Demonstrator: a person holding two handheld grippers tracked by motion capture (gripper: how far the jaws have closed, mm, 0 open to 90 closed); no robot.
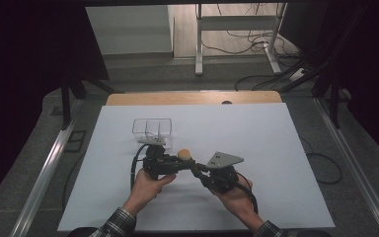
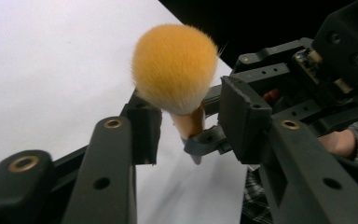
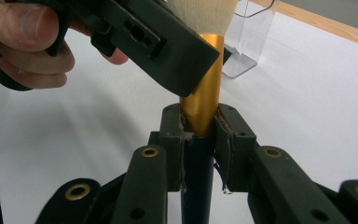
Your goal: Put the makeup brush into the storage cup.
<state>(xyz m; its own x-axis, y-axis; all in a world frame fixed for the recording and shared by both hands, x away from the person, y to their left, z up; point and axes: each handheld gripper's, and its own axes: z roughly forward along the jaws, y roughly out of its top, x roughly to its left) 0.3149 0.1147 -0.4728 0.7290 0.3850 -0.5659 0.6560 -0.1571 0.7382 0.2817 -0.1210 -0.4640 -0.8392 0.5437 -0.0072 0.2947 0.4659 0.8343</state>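
Right gripper (image 3: 199,140): clamped on the makeup brush (image 2: 176,70), its two pads pinching where the gold collar meets the dark handle; the brush stands up out of the jaws, bristles away from the hand.
Left gripper (image 2: 186,126): jaws set narrowly apart on either side of the brush's gold collar, just below the bristles. From the left gripper view there is a gap on each side; whether a pad touches the collar I cannot tell.
Brush: orange-tipped, pale-rooted head, held in the air above the tabletop (image 1: 276,148), between the two grippers, which meet nose to nose in the high view.
Hands: left hand (image 1: 145,190) and right hand (image 1: 234,197) each wrap a gripper body close to the near edge of the tabletop; plaid cuffs at the bottom of the high view.
Clear holder (image 1: 152,129): a transparent divided box just beyond the left gripper, standing on the white surface; in the right gripper view it sits behind the brush head.
Open room: bare white tabletop stretches wide to the right of the right gripper and to the left of the left gripper; more lies beyond the holder up to the wooden far edge (image 1: 192,97).
Edges: the near edge lies just behind the wrists.
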